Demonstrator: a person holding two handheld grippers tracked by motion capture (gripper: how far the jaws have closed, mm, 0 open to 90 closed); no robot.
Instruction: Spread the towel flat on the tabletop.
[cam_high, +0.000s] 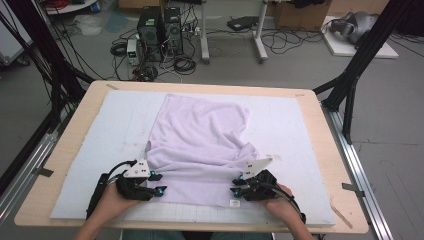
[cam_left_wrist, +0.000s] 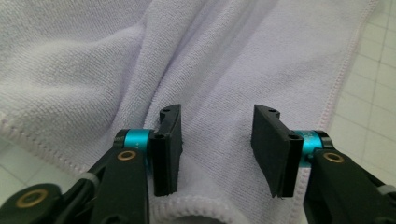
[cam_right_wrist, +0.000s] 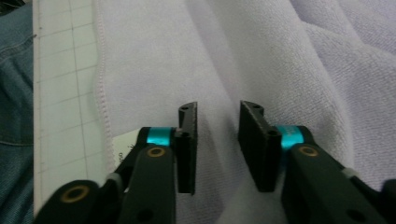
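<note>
The left gripper (cam_high: 156, 183) rests at the near left edge of the lavender terry towel (cam_high: 200, 145), its flat black pads apart with bare cloth between them. The towel lies rumpled on the pale gridded mat (cam_high: 90, 150), its stitched hem partly hidden under folds. The right gripper (cam_high: 236, 187), at the near right edge, stands narrowly parted over a soft ridge, gripping nothing.
</note>
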